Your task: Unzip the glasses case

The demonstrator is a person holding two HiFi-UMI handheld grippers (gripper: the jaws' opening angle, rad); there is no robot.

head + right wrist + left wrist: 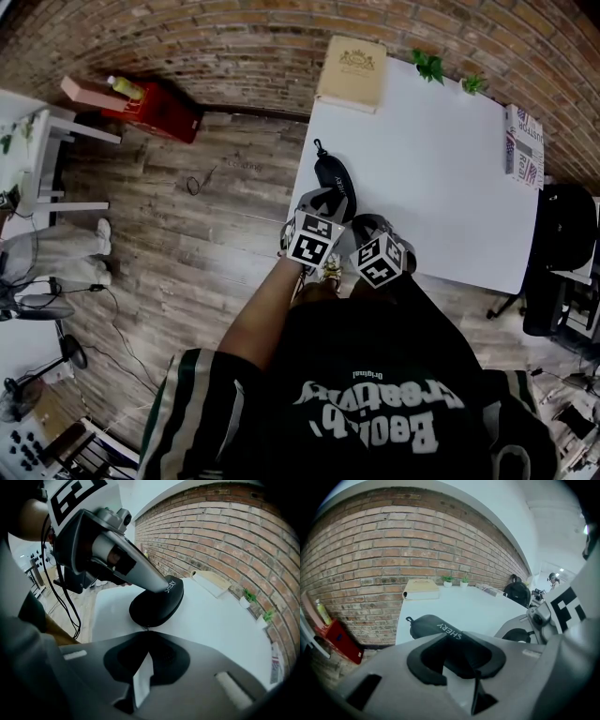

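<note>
A black glasses case (335, 176) marked SHERY lies at the left edge of the white table (441, 169). My left gripper (328, 200) is shut across the case's near end. In the left gripper view the case (433, 625) runs away from between the jaws (459, 645). My right gripper (364, 228) is just right of it, by the table's front edge. In the right gripper view its tips (147, 632) meet, shut on the small zipper pull at the near end of the case (157, 606). The left gripper (140, 573) presses down on the case's top.
A cream book (352, 73) lies at the table's far left corner. Two small plants (428, 64) stand along the back edge and a magazine (525, 141) at the right edge. A black chair (562, 244) stands to the right and a red box (155, 111) on the floor.
</note>
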